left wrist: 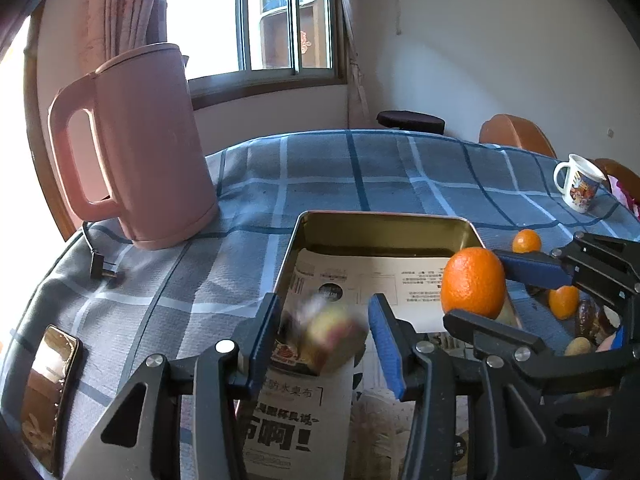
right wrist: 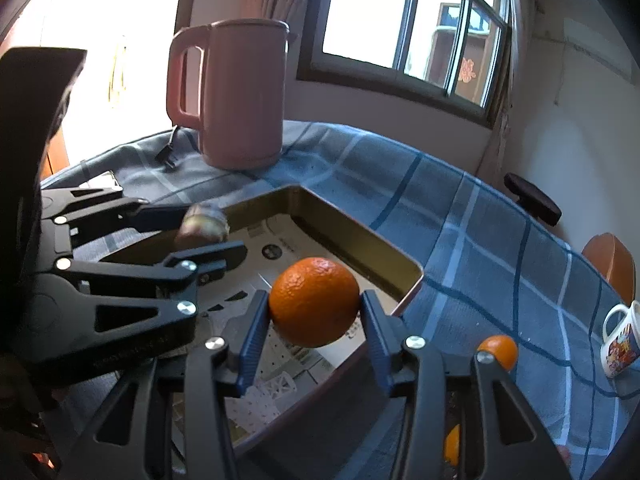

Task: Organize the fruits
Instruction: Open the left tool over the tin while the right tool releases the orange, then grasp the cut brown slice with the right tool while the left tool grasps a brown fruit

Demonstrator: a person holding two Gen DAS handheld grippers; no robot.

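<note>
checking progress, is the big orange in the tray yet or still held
Still held. The right gripper has its pads on both sides of the orange, hanging above the paper-lined metal tray, not resting on it.

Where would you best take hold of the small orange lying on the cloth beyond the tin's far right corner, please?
Grip the small orange across its widest middle, coming from above. It is round, so the jaws hold safest on opposite sides of its middle. It lies free on the checked cloth, apart from the tin, so nothing crowds it. Both grippers look occupied now.
</note>
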